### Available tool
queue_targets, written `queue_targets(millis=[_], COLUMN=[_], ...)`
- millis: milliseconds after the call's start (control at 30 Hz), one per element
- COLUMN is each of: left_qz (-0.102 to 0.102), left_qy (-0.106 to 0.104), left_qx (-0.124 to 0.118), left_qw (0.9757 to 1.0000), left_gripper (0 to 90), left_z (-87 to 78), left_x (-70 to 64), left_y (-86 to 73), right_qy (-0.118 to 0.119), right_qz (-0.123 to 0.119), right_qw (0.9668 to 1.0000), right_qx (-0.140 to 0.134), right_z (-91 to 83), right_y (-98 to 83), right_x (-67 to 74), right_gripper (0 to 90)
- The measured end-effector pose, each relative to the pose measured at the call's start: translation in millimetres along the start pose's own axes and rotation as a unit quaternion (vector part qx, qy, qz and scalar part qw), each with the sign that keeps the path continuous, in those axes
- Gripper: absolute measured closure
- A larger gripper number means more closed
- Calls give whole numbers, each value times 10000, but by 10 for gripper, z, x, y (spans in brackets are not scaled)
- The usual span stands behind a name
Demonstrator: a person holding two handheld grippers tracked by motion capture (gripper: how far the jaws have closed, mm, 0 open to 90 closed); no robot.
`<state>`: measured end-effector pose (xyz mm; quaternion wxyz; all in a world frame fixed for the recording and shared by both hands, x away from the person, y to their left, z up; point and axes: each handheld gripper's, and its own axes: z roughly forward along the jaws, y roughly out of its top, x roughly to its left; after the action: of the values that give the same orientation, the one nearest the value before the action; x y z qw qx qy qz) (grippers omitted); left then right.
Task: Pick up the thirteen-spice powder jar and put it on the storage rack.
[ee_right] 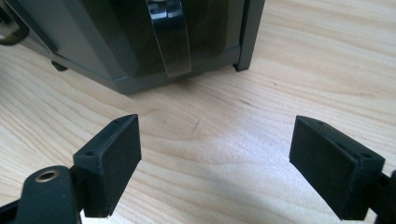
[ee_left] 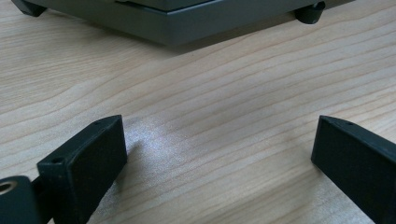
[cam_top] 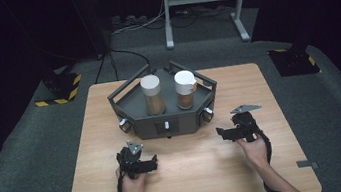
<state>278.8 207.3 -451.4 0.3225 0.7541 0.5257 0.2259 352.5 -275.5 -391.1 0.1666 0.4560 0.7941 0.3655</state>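
Tongs apart, rack ahead

Left tongs (cam_top: 153, 163) sit at 7 o'clock, right tongs (cam_top: 220, 133) at 4, flanking the grey rack (cam_top: 166, 126) holding two jars (cam_top: 152, 94); bare surface (cam_top: 190, 179) between. Left gripper view: jaws apart, rack cropped at 12. Right gripper view: jaws apart, rack corner cropped.

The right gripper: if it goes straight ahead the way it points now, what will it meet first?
Probably the dark grey tray. The right gripper has open, empty jaws aimed over bare wooden table at the tray's side wall, near a shiny curved piece on it. Depth is unclear.
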Motion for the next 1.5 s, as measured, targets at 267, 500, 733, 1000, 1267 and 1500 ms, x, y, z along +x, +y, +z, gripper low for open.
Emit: queue_targets(millis=[267, 500, 733, 1000, 1267, 1500], left_qz=[1, -1, -1, -8, 1, 2], left_qy=[2, 4, 4, -7, -2, 0], left_qx=[1, 1, 4, 10, 8, 7], left_qw=[10000, 10000, 10000, 10000, 10000, 10000], left_gripper=[33, 33, 32, 29, 29, 29], left_z=[0, 0, 1, 5, 6, 6], left_x=[-1, -2, -2, 1, 0, -2], left_y=[0, 1, 2, 7, 8, 7], right_qy=[-106, -169, -418, -481, -475, -476], right_qz=[-2, 115, -20, -146, -149, -150], right_qw=[9998, 9997, 9990, 9987, 9988, 9988], right_qx=[140, 156, 136, 3, 3, 2], right_z=[79, 149, 184, 207, 207, 207], right_y=[-192, -380, -516, -603, -603, -603], right_x=[50, 68, 194, 247, 244, 245], right_gripper=[160, 157, 123, 82, 82, 82])
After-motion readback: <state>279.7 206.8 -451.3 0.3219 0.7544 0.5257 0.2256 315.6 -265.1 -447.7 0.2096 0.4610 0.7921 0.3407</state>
